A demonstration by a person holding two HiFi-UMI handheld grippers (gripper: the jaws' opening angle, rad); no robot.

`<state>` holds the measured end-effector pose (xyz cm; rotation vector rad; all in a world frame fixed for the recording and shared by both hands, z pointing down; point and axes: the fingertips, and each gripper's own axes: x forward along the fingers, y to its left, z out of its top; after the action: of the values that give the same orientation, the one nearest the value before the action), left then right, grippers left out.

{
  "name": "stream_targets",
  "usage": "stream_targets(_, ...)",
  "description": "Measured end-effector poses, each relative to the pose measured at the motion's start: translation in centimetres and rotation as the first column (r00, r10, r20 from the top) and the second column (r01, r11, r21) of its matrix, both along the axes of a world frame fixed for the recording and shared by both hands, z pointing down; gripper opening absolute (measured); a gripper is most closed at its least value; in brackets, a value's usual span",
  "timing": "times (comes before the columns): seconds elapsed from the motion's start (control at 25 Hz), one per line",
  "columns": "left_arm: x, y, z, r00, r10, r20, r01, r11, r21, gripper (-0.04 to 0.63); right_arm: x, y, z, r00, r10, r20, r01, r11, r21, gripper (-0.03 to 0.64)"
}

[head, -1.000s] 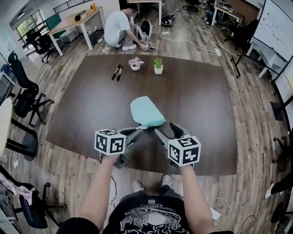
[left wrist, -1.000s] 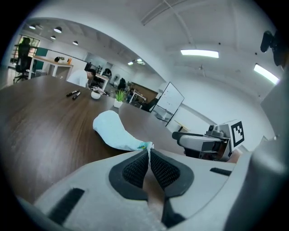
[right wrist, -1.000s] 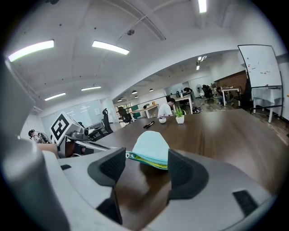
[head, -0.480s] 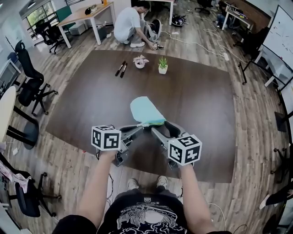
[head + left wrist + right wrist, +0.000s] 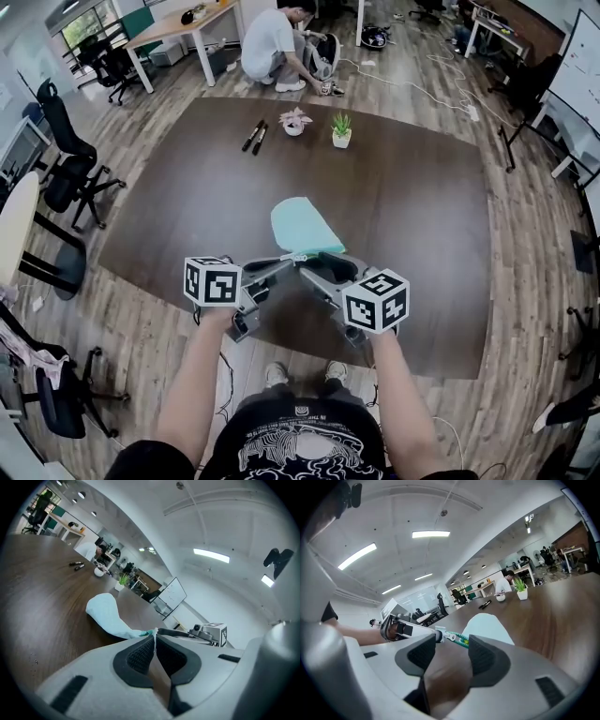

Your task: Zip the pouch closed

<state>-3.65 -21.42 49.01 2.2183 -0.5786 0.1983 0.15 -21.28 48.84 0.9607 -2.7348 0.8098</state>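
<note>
right gripper has swung in toward the left gripper since a second ago, and its jaws have just been closing, now about half apart. left gripper has kept its pinch and barely shifted. light turquoise fabric pouch lies flat on the dark brown wooden table, in the near middle part, its narrow near end pointing at the person. in the left gripper view the left gripper has its jaws pressed together on a thin pale strip at the pouch near end, and that end is drawn up off the table. in the right gripper view the right gripper has its dark pads apart with a clear gap. the green zipper of the pouch runs across just past the tips, and the pads do not press on it. small white piece sits on the zipper's near end by the left gripper's tip; cannot tell if it is the slider. both grippers' tips are just beside each other at the pouch's near end in the head view, marker cubes toward the person. far side of the table: two black marker pens lying side by side, small white pot with a pinkish plant, and white pot with a green plant near it, all well apart from the pouch. person in a white shirt crouches on the wood floor beyond the table. black office chair stands left of the table.
</note>
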Motion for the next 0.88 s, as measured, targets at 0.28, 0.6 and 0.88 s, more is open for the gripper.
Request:
stream_targets(0.28, -0.1, 0.5, 0.3, 1.0, 0.028, 0.014, -0.028, 1.0, -0.006, 0.023, -1.3, -0.1, 0.5, 0.999, -0.038, 0.037, 0.039, 0.999, -0.022, 0.188)
stream_targets(0.6, -0.2, 0.6, 0.5, 0.999, 0.031, 0.019, -0.031, 0.999, -0.008, 0.023, -1.8, 0.1, 0.6, 0.994, -0.056, 0.09, 0.06, 0.997, -0.043, 0.166)
stream_targets(0.88, -0.1, 0.7, 0.6, 0.999, 0.035, 0.018, -0.034, 0.999, -0.017, 0.023, -2.0, 0.2, 0.7, 0.989, -0.052, 0.139, 0.063, 0.995, -0.074, 0.133)
